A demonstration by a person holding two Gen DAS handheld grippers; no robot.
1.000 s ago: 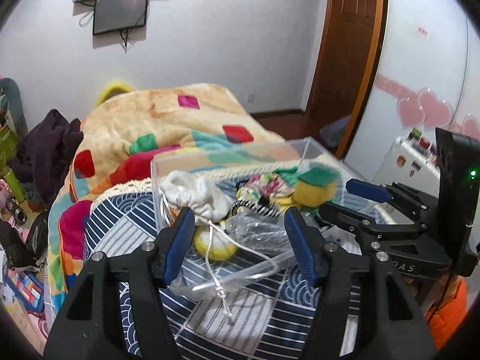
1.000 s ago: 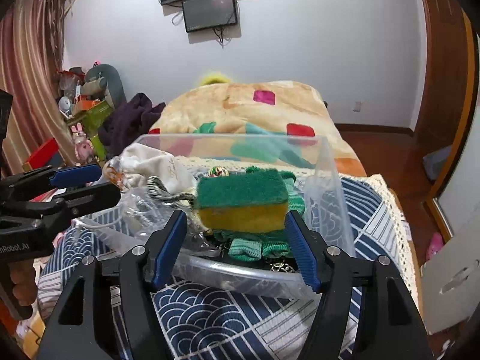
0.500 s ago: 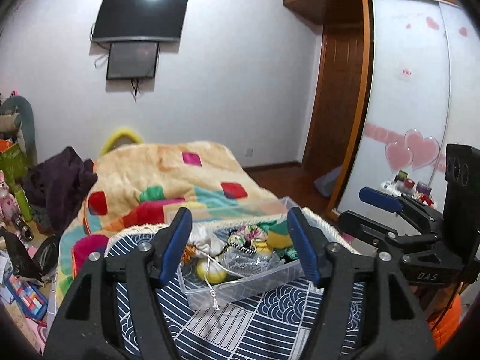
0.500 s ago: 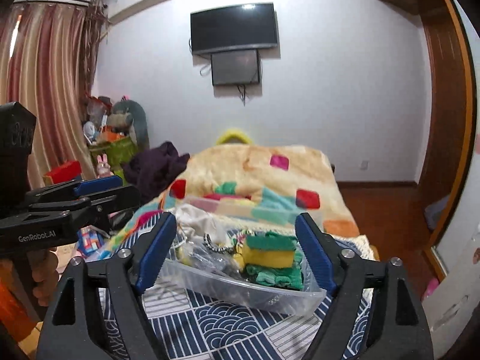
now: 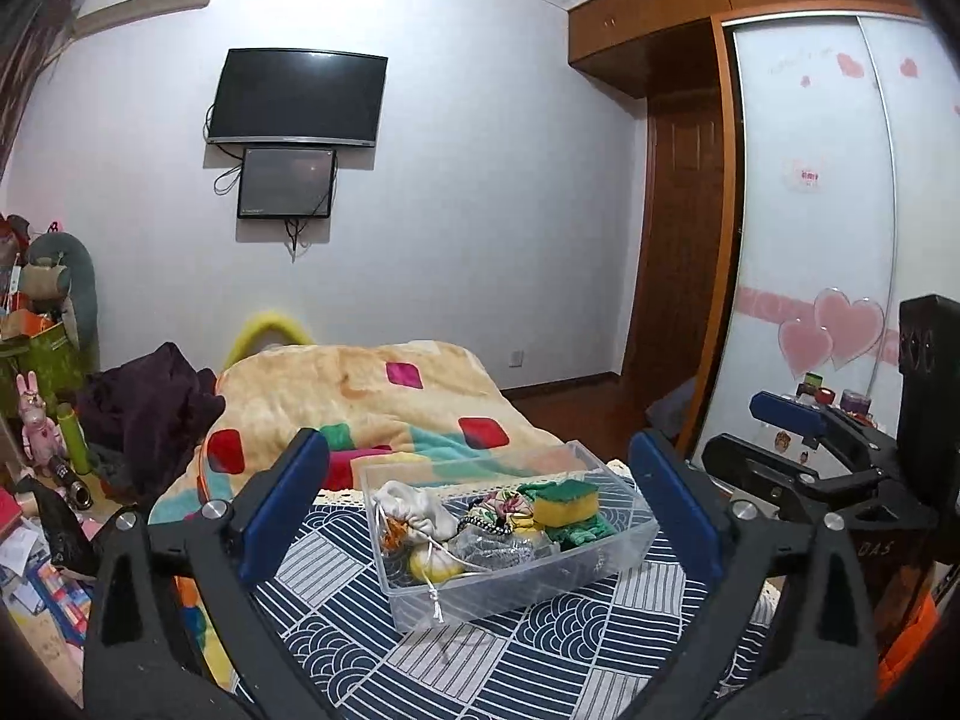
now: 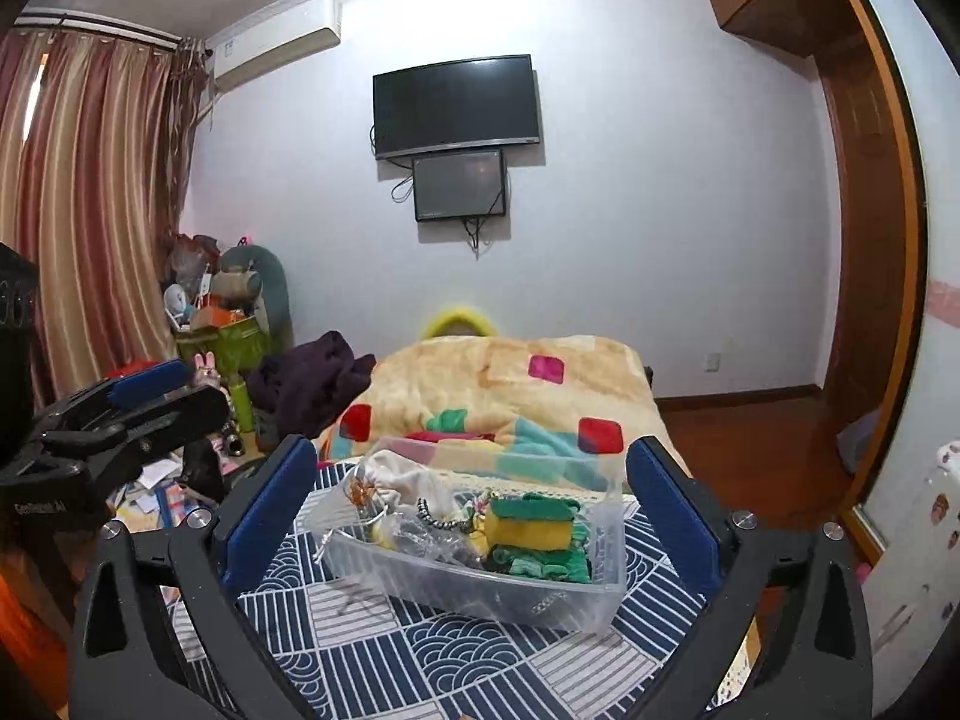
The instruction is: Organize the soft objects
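A clear plastic bin (image 5: 510, 585) (image 6: 462, 579) sits on a blue-and-white patterned cloth. It holds a white drawstring pouch (image 5: 420, 516) (image 6: 393, 474), a green-topped yellow sponge (image 5: 565, 501) (image 6: 528, 528), green knitted pieces (image 5: 585, 531) (image 6: 540, 567), a floral fabric piece (image 5: 501, 504) and a yellow item (image 5: 429, 564). My left gripper (image 5: 476, 438) hangs back from the bin, jaws opening wide, nothing touching its pads. My right gripper (image 6: 469, 443) does likewise, jaws opening and empty. The right gripper (image 5: 780, 414) also shows at the edge of the left wrist view.
The patterned cloth (image 5: 360, 618) covers the near end of a bed under a colourful blanket (image 5: 360, 384). Dark clothes (image 5: 144, 414) and cluttered boxes and toys (image 6: 228, 324) lie to the left. A wardrobe with sliding doors (image 5: 810, 240) stands to the right, wooden floor (image 6: 750, 450) beside it.
Both grippers have drawn back and risen away from the bin, which now looks smaller and farther off. Both sets of jaws have spread much wider.
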